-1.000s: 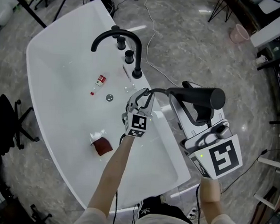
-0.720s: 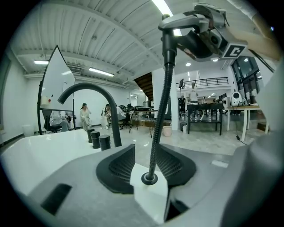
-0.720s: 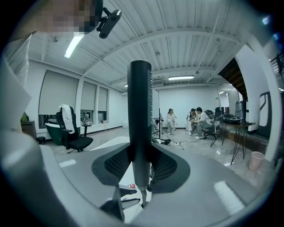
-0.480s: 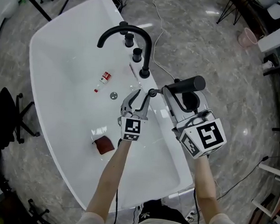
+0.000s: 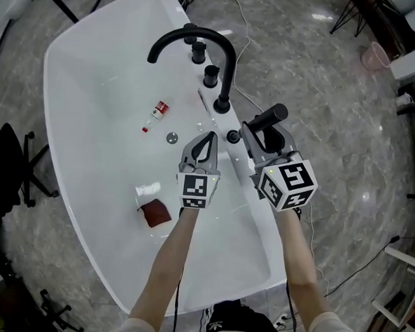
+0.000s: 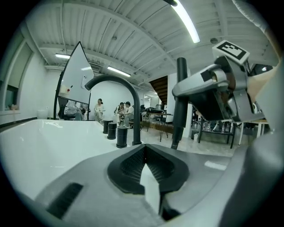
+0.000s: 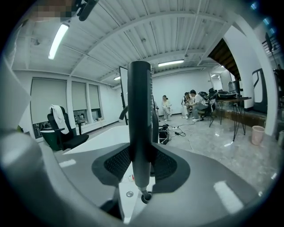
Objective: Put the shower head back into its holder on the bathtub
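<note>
The black shower head [image 5: 267, 119] stands nearly upright in my right gripper [image 5: 263, 134], which is shut on its handle. In the right gripper view the shower head [image 7: 140, 124] has its lower tip just above the round holder hole [image 7: 145, 198] in the tub rim. That holder [image 5: 232, 137] lies on the white bathtub's rim [image 5: 242, 192], below the black arched faucet [image 5: 201, 42]. My left gripper [image 5: 205, 145] hovers over the tub just left of the holder, shut with nothing in it. Its view shows the closed jaws [image 6: 144, 150], with the shower head [image 6: 179, 106] to their right.
Two black knobs [image 5: 211, 76] stand by the faucet. Inside the tub lie a small red-labelled bottle [image 5: 157, 111], the drain [image 5: 172, 137], a white scrap [image 5: 148, 189] and a dark red cloth [image 5: 154, 212]. An office chair [image 5: 11, 171] stands left, a pink bin [image 5: 377, 56] far right.
My right gripper sank toward the tub rim and tipped the shower head from lying level to upright over the holder. My left gripper's jaws closed and it drifted slightly.
</note>
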A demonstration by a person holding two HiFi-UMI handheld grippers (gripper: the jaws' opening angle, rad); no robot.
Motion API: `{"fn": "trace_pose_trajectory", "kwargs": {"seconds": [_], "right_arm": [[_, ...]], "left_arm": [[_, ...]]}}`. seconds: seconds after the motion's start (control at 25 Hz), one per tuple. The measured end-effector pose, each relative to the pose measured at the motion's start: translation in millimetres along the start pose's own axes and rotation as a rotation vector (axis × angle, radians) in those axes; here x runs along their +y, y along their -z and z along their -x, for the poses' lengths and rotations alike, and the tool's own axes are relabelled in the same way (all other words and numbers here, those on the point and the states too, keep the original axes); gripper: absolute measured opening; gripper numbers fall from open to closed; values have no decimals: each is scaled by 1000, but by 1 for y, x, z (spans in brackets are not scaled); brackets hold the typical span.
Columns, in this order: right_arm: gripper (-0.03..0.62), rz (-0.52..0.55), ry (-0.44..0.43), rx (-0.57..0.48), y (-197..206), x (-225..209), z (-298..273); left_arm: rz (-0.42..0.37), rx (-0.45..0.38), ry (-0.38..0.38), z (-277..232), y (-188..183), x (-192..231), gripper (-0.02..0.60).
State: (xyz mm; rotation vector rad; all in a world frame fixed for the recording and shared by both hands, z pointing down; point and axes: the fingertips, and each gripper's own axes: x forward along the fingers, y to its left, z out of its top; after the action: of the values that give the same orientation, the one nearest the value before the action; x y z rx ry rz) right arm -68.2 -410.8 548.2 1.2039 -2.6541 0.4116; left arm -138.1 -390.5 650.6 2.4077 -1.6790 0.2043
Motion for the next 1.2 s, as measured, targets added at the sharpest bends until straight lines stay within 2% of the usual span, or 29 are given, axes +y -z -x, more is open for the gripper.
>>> {"fn": "trace_pose_trajectory", "kwargs": {"seconds": [0.44, 0.6, 0.76, 0.96, 1.2], "right_arm": [[141, 31, 35, 86, 82, -11, -45], [140, 35, 43, 84, 91, -15, -51], [140, 87, 35, 89, 107, -10, -52], [140, 50, 40, 50, 112, -13, -47], [140, 48, 30, 69, 113, -12, -50]], "left_arm": [[47, -33, -30, -4, 1, 9, -3], [52, -40, -24, -11, 4, 7, -3], [66, -44, -29, -20, 9, 5, -3], [80, -54, -39, -27, 11, 2, -3], [89, -53, -30, -28, 9, -7, -3]]}}
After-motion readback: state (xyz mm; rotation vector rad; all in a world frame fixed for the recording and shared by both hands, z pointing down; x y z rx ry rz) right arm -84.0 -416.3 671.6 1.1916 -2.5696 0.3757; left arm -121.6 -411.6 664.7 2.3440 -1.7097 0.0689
